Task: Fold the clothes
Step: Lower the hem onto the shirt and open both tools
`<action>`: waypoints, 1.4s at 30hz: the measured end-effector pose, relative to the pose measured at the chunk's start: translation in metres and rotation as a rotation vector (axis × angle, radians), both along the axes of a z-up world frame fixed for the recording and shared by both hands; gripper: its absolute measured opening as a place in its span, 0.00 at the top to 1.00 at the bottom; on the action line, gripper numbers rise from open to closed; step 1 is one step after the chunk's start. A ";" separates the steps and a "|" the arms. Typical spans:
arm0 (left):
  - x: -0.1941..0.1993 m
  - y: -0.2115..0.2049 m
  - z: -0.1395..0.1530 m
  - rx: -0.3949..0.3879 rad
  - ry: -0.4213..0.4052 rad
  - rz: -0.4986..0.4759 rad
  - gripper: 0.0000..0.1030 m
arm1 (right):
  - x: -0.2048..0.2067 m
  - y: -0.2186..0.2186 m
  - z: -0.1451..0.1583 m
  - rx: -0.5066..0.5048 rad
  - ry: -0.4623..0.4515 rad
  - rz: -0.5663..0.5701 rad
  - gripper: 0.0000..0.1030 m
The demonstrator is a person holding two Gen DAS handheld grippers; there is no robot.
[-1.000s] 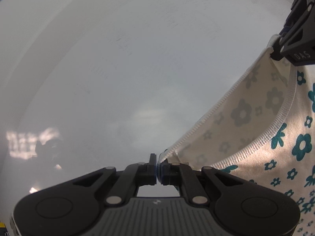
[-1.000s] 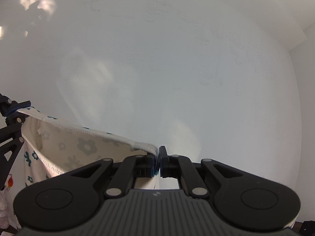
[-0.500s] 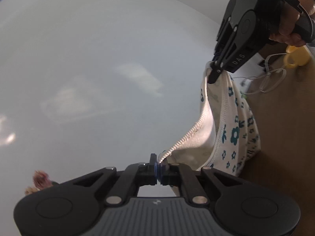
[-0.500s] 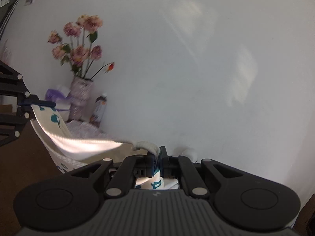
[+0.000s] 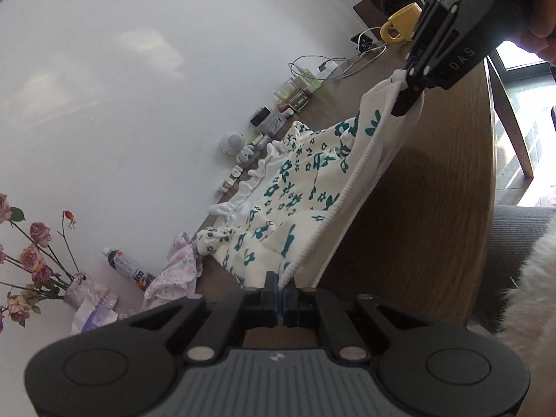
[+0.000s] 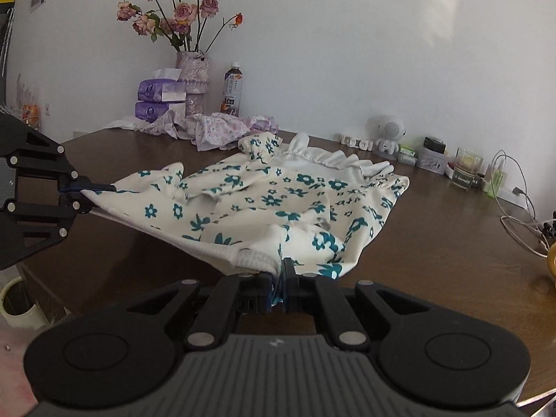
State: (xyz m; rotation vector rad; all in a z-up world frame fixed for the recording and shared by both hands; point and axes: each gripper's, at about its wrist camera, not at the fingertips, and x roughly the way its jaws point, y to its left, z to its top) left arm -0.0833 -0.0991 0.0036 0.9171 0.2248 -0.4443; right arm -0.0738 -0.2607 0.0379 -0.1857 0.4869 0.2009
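Cream garment printed with teal flowers is lying spread across a dark wooden table, its ribbed near hem lifted off the surface and stretching taut between two handheld grippers. The left gripper is clenching one corner of that hem, its jaws pressed together on the fabric; seen from the right wrist camera it is coming in from the left edge, pinching the cloth just above the tabletop. The right gripper is gripping the opposite corner in the same way, jaws closed on the bunched rib. From the left wrist camera the letters "DAS" are reading white on the right gripper's black side, with part of a person's hand wrapping its handle. The garment's far edge, trimmed with a white ruffle, is resting flat on the table. Behind it, a crumpled lilac floral garment is sitting near a vase of dried pink roses, two purple tissue packs and a drink bottle whose label is too small to read. A small white robot figure is standing against the wall, and a yellow mug is sitting at the far end beside white cables.
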 end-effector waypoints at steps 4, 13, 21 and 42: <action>-0.030 -0.008 -0.029 0.013 0.033 0.008 0.98 | -0.007 0.005 -0.011 0.001 0.036 0.000 0.96; -0.037 -0.001 -0.047 -0.070 0.157 0.041 0.86 | -0.026 -0.004 -0.013 0.042 0.108 0.037 0.53; -0.007 0.063 0.022 -0.418 0.390 0.041 0.41 | -0.023 -0.079 0.016 0.426 0.152 -0.023 0.41; 0.178 -0.009 0.004 -0.199 0.550 0.103 0.78 | 0.121 -0.074 -0.021 0.245 0.213 -0.212 0.82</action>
